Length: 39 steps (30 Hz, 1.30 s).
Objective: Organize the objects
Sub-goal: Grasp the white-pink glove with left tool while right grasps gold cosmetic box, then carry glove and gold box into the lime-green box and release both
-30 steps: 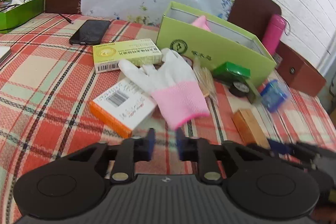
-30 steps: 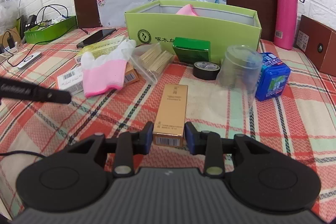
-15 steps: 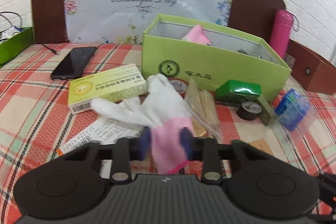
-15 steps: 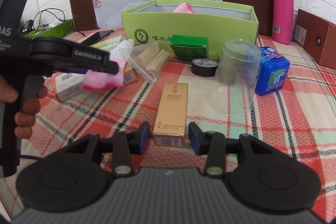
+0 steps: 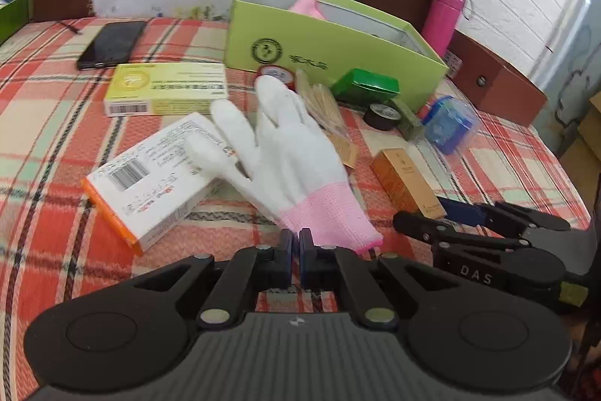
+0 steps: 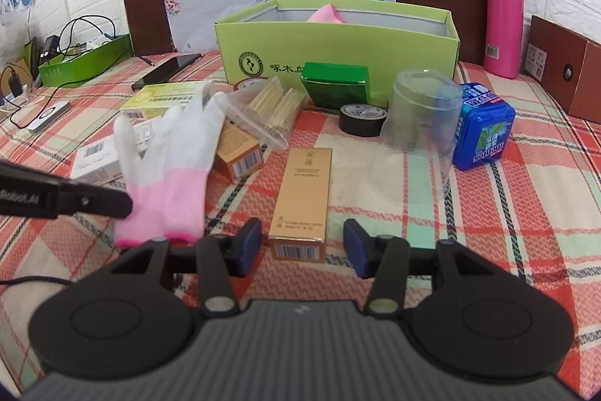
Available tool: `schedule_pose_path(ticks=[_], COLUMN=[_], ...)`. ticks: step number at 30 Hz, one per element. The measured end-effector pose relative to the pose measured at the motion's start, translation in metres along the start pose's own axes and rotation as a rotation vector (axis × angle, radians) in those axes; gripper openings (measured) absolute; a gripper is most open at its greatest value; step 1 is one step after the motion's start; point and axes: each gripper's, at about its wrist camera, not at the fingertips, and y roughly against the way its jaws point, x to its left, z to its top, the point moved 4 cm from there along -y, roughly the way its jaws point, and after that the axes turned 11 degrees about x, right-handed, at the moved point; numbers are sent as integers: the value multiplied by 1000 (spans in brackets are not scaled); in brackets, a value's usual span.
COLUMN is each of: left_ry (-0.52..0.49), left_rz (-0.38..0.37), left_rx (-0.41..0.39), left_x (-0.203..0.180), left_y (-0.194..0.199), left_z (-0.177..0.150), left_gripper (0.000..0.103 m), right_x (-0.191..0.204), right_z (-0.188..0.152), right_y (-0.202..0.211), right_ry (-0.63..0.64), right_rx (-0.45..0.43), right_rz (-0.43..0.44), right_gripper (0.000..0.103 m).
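Glove [image 5: 296, 160] is limp knit and near weightless, lying half on the orange-edged box [image 5: 150, 175] on the plaid counter [image 5: 45, 123]; take it by the thicker pink cuff, expect it to droop. Your left tongs [image 5: 295, 252] are pinched nearly shut at the cuff's near edge; whether they actually caught fabric, I can't tell. Your right tongs [image 6: 302, 247] are opening, pads clear of the stiff gold carton [image 6: 304, 198] between them.
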Motion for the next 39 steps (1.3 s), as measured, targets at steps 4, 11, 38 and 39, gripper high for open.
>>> schedule_pose_path(ticks=[4, 11, 38, 39], left_ry=[77, 47, -107, -111], left_rz=[99, 115, -51, -58], left_rx=[-30, -55, -128, -139], left_x=[2, -20, -39, -41], left_y=[-12, -32, 32, 33], left_z=[12, 36, 76, 83], left_gripper=[74, 74, 10, 10], right_x=[3, 0, -3, -6], right_z=[1, 6, 63, 71], right_y=[0, -4, 44, 48], right_ry=[12, 5, 40, 44], right_rx=[-2, -4, -146, -161], right_rz=[1, -10, 85, 82], right_gripper=[58, 61, 29, 29])
